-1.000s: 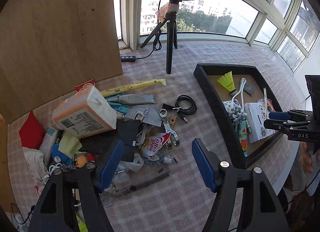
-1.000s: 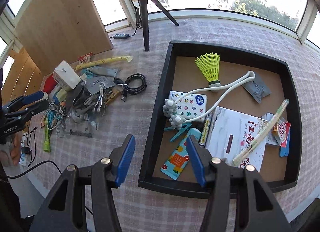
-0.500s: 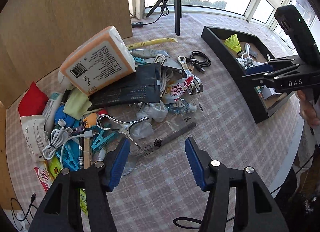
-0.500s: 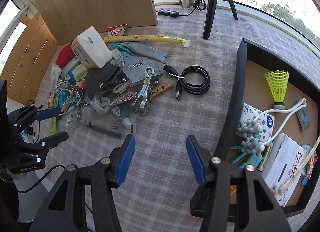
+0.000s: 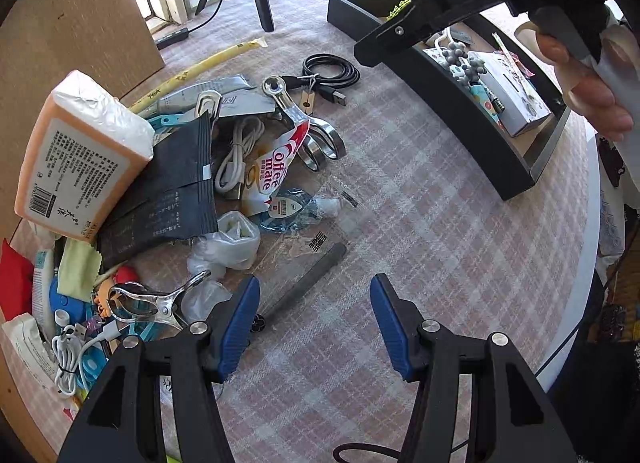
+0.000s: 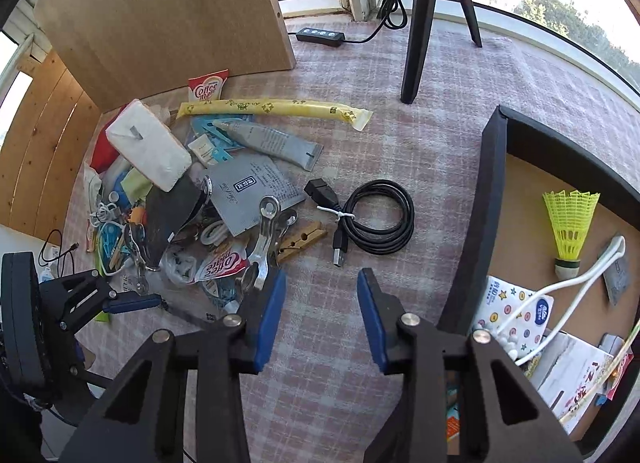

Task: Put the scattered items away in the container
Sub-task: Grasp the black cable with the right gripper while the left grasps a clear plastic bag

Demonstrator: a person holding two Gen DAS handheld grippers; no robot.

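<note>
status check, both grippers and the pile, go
Left hand-held gripper open, empty, over pile's edge. Right hand-held gripper just narrowed, nothing between jaws. Black cable loose outside tray. Path clear.

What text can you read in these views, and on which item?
"DAS": right gripper, on its arm, in the left wrist view.
"Coffee mate": red-and-white sachet by the wooden board.
"offee mate", first letter hidden: second sachet in the pile.
Orange tissue pack: barcode and small print, too small to read.
Black pouch: small pale print, unreadable.
Grey sachet: framed label, blurred.
White box in the tray: large red characters, cut off.
</note>
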